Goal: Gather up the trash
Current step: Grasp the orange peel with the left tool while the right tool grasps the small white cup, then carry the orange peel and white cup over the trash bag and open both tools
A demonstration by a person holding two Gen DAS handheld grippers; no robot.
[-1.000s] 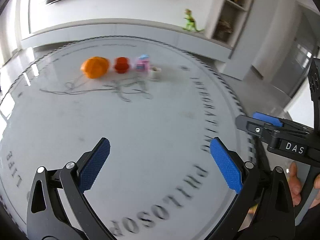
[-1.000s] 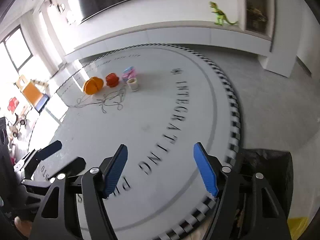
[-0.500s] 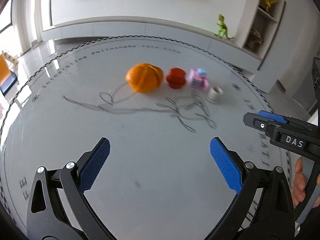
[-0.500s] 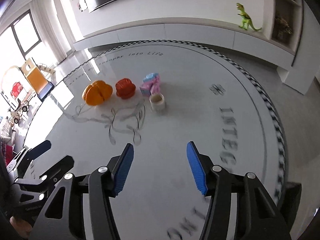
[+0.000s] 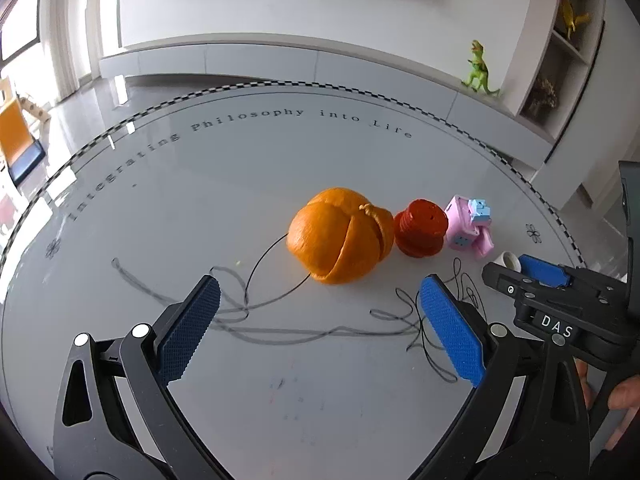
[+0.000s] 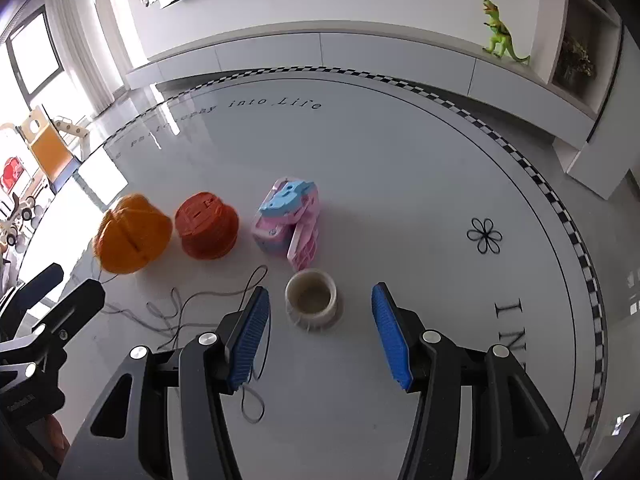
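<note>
Both grippers hang over the round white table (image 5: 360,168) with their blue pads spread wide and nothing between them. Low in the left wrist view, the left gripper (image 5: 316,332) sits above a tangle of dark string (image 5: 280,334) that loops across the glossy surface. Just beyond it, at the middle of the frame, lies the orange peel (image 5: 340,236), a hollow dome with a split seam. To the peel's right and touching it stands a red ribbed spool-like piece (image 5: 420,228), and right of that a pink and blue toy (image 5: 470,228) lies on its side. At the lower right edge of that frame the right gripper (image 5: 532,272) reaches in, with part of the small white cup (image 5: 507,258) showing just behind its tip. Low in the right wrist view, the right gripper (image 6: 320,328) has the cup (image 6: 311,300) upright on the table just ahead of its open pads, slightly left of centre between them. String trails under the left pad (image 6: 248,336). At the upper right of both frames, a green toy dinosaur (image 6: 500,34) stands on a white ledge (image 6: 360,46).
</note>
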